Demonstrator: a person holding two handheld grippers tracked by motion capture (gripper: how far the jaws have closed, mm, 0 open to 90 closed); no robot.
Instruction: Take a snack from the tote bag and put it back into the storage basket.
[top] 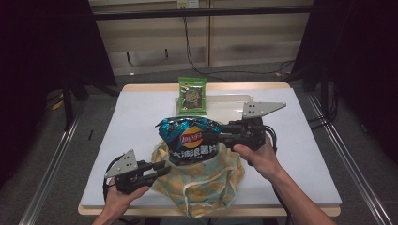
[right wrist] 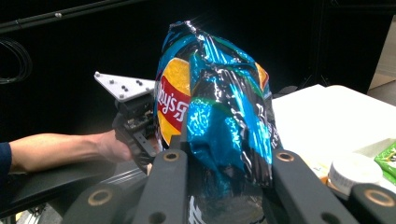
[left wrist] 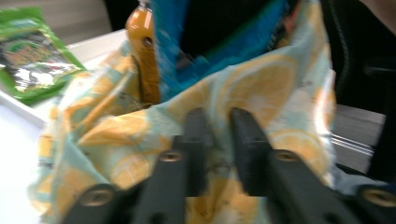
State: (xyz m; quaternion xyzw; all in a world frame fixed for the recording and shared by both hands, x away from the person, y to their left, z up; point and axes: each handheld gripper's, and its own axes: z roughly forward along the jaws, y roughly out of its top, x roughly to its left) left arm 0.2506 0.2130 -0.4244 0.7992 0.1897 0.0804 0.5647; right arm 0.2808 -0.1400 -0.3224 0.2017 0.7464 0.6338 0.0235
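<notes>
A blue Lay's chip bag [top: 190, 138] [right wrist: 215, 107] stands upright in the mouth of a yellow lemon-print cloth bag [top: 206, 183] [left wrist: 252, 88] at the table's middle front. My right gripper [top: 220, 133] [right wrist: 224, 154] comes in from the right and is shut on the chip bag's side. At the cloth bag's left edge, my left gripper [top: 165, 169] [left wrist: 218, 116] has its jaws close together with the fabric pinched between them. The left gripper [right wrist: 135, 116] also shows in the right gripper view behind the chips. An orange bottle [left wrist: 142, 51] sits inside the cloth bag.
A green snack packet [top: 192, 96] [left wrist: 32, 51] lies at the table's far middle, beside a shallow white tray [top: 230, 105]. A white-lidded jar [right wrist: 355, 170] stands near the packet. The white table [top: 136, 122] has bare room left and right. Dark frames flank it.
</notes>
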